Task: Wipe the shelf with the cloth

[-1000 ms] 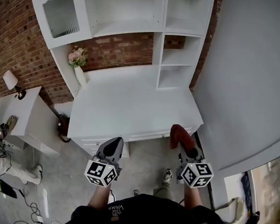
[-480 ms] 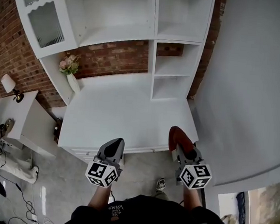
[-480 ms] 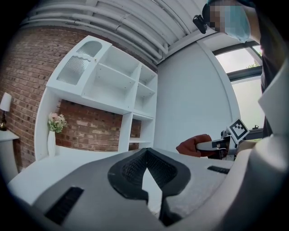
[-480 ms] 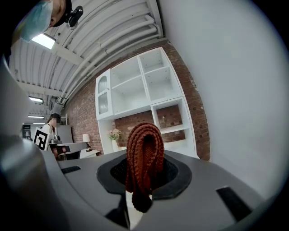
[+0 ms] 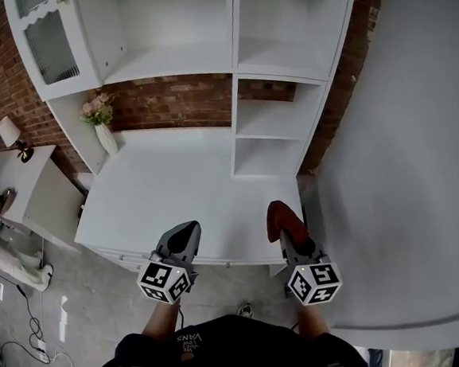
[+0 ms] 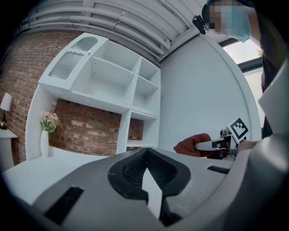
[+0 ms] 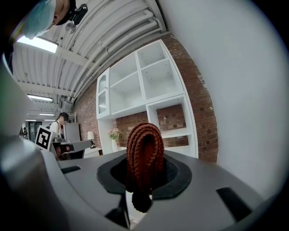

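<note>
The left gripper [image 5: 184,232] hung over the front edge of the white shelf [image 5: 174,178], its jaws pressed together on nothing (only white showed past them). Near the front right corner, the right gripper [image 5: 290,236] pinched the rust-red cloth [image 5: 280,220]. The cloth was folded double, and its long axis ran forward out of the jaws toward the compartments.

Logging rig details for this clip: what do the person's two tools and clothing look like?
Both the left tool and right tool are grey, tapering shells with dark textured pads at the jaws. Each carries a white cube printed with black square markers. The person wears a black top with white lettering.
</note>
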A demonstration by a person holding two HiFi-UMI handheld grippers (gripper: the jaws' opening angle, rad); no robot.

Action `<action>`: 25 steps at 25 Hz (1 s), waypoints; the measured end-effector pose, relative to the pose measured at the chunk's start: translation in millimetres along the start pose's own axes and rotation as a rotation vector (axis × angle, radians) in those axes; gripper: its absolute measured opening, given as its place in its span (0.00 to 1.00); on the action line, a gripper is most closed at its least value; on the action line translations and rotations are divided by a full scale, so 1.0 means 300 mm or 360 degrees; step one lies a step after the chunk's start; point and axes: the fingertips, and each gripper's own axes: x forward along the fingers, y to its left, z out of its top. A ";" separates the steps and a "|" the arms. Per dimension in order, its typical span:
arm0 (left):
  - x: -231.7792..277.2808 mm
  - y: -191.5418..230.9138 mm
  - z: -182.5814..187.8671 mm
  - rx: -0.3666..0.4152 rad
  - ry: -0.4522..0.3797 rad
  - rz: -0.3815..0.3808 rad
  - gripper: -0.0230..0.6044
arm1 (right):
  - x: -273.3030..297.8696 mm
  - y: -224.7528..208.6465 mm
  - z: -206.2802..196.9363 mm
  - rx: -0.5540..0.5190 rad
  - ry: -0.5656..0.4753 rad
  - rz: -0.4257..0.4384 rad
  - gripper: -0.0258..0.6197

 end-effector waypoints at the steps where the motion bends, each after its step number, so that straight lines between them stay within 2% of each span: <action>1: 0.030 -0.012 -0.001 0.0000 -0.0003 0.0010 0.05 | 0.014 -0.029 0.010 -0.0009 0.0004 0.0017 0.18; 6: 0.136 -0.048 -0.023 -0.0015 0.0004 0.0064 0.05 | 0.072 -0.142 0.041 -0.0052 0.0009 0.0074 0.18; 12: 0.228 -0.050 -0.044 -0.0020 0.0038 0.0079 0.05 | 0.148 -0.242 0.059 -0.0049 0.0005 0.0068 0.18; 25: 0.451 0.101 0.000 0.0002 0.0037 -0.0024 0.05 | 0.433 -0.332 0.153 -0.0084 -0.0062 -0.0028 0.18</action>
